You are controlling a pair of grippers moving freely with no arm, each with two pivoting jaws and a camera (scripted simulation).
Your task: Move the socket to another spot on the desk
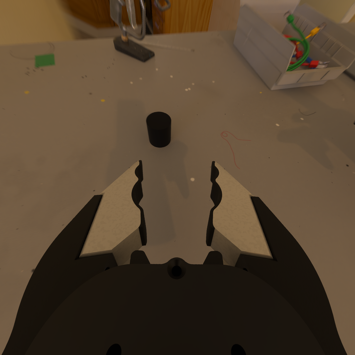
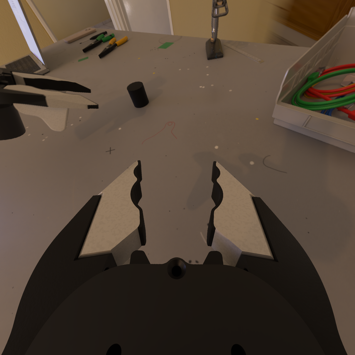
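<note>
The left gripper [image 1: 176, 161] is hovering over the grey table [image 1: 57, 153] with its jaws standing wide apart and nothing between them. Just ahead of its fingertips, slightly left of centre, the socket [image 1: 158, 129] is standing upright on the table as a plain black cylinder, untouched. The right gripper [image 2: 176, 161] is likewise gaping open and gripping nothing, well apart from the socket. Farther off, a thin red scribble [image 1: 230, 148] is lying to the socket's right. At the far right, a grey bin [image 1: 269, 50] is holding coloured cables [image 1: 301, 51]. A dark stand base [image 1: 133, 50] is sitting at the back; what rises from it is blurred, possibly metal clips.
</note>
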